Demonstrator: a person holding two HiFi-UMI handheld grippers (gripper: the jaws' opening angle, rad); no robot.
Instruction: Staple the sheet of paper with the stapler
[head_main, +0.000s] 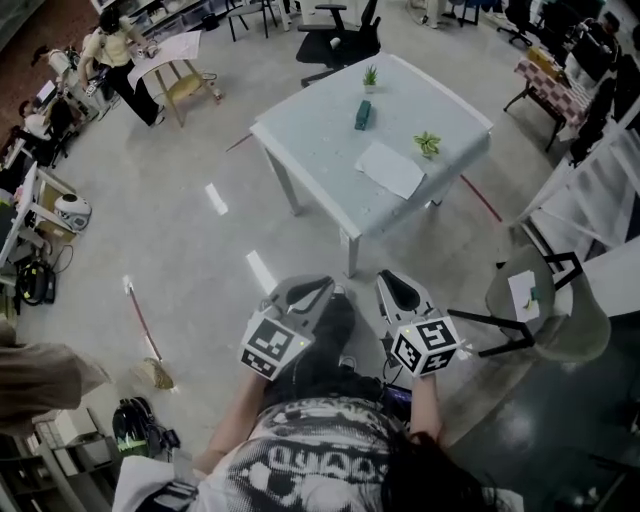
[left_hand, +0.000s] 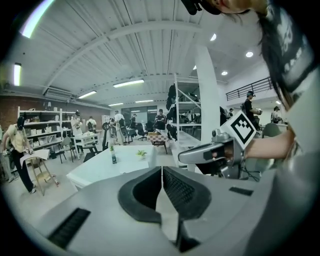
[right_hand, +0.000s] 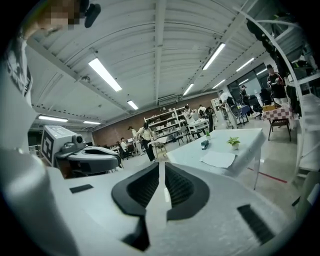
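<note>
- Well ahead of both grippers, the stapler (head_main: 363, 115) sits on the white table (head_main: 310, 150). It is a small dark teal block, seen end-on, and its details are too small to read.
- The sheet of paper (head_main: 392, 168) lies flat on the same table, near the edge closest to the person. It is white, unfolded, and turned askew to the table's sides.
- The stapler and the sheet are apart, with bare tabletop between them.
- Two small pots stand on the table, each holding a green plant. The far plant (head_main: 370, 77) is just beyond the stapler, and the near plant (head_main: 428, 144) is just beside the sheet's far corner.
- The left gripper (head_main: 322, 286) is held low in front of the person, well short of the table. Its dark pads are drawn together to a hairline, with nothing between them.
- The right gripper (head_main: 393, 279) is beside it, also short of the table. Its jaws stand a narrow slit apart and are empty.
- A black office chair (head_main: 340, 40) stands beyond the table.
</note>
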